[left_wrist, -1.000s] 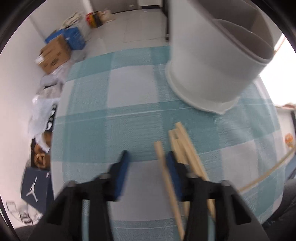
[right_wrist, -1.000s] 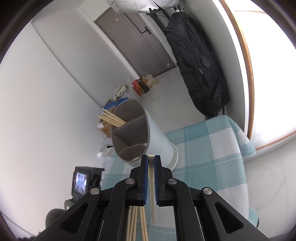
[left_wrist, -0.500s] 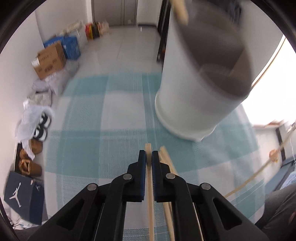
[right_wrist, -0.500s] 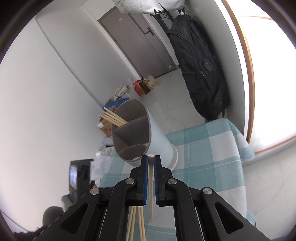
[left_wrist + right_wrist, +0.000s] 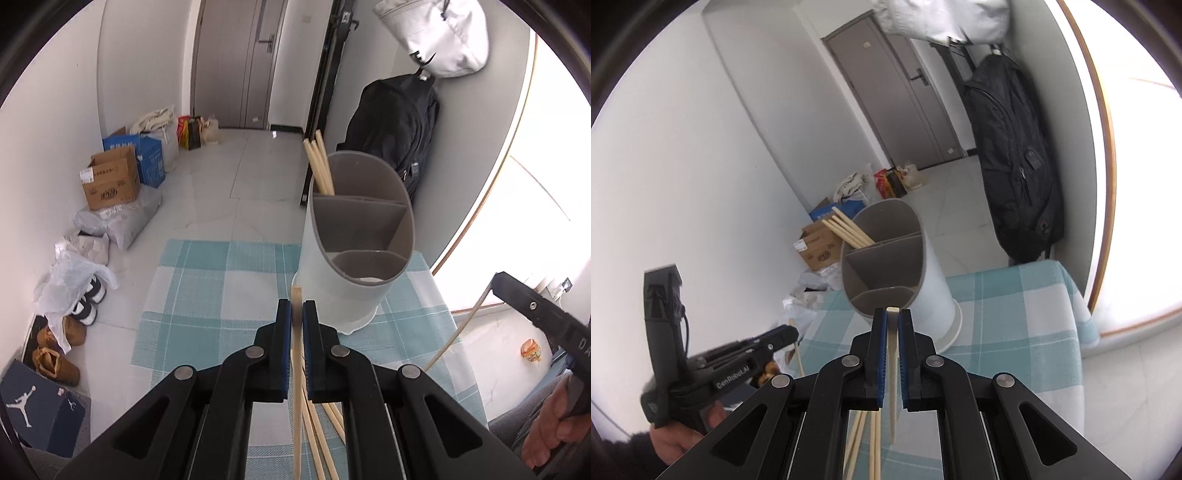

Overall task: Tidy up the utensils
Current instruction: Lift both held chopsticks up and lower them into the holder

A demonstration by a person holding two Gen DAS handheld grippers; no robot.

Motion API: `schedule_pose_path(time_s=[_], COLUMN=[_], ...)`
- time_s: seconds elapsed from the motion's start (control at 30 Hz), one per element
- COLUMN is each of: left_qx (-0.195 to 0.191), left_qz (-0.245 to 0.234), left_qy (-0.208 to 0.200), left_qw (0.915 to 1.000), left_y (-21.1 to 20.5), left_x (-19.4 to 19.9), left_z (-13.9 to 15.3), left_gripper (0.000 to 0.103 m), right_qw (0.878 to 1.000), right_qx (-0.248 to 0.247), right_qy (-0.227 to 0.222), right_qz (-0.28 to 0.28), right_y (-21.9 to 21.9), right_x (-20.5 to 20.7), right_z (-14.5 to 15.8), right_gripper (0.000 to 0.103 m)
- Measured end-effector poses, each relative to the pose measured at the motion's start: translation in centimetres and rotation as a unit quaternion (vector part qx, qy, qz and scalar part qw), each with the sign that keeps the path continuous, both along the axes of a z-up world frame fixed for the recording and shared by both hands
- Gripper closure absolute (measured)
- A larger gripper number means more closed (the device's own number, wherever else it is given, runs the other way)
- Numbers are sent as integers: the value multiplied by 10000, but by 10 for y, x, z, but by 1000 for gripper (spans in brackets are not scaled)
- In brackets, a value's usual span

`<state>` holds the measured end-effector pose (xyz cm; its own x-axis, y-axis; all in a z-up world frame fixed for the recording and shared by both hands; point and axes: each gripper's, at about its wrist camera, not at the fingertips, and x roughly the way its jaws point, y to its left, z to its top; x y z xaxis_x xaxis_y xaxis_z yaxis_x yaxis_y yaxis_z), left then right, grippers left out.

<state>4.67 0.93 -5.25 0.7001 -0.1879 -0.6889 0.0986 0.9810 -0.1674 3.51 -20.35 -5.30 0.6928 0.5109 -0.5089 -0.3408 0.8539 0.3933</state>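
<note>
The left gripper [image 5: 296,312] is clamped on a wooden chopstick [image 5: 296,295], its long axis running along the fingers. The right gripper [image 5: 892,319] likewise pinches another chopstick [image 5: 892,309]. The divided utensil holder [image 5: 886,258] stands at twelve o'clock, seemingly nearer the right gripper.

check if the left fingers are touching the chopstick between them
Touching. The left wrist view shows both blue fingers of the left gripper pressed against the chopstick, no gap either side.
</note>
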Motion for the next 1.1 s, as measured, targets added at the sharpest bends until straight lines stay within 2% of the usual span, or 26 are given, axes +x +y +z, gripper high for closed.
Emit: schedule_pose_path(time_s=[0.1, 0.43, 0.57, 0.8, 1.1], left_qx=[-86, -244, -493, -697, -1039], left_qz=[-55, -218, -182, -107, 90], left_qy=[-60, -458, -653, -965, -1219], left_qw=[9999, 9984, 9965, 9928, 9870], left_y=[5, -2, 2, 1, 9], left_x=[-2, -12, -8, 13, 48], left_z=[5, 49, 70, 102, 135], left_gripper=[101, 101, 101, 101, 101], right_qw=[9999, 9997, 9993, 9984, 9979], right_qx=[-36, 9, 14, -37, -11], right_qy=[-85, -250, -367, -558, -649], right_qz=[72, 49, 95, 106, 84], right_y=[7, 14, 17, 14, 9], right_x=[-5, -8, -9, 1, 38], right_z=[5, 25, 43, 82, 131], right_gripper=[98, 98, 98, 98, 98])
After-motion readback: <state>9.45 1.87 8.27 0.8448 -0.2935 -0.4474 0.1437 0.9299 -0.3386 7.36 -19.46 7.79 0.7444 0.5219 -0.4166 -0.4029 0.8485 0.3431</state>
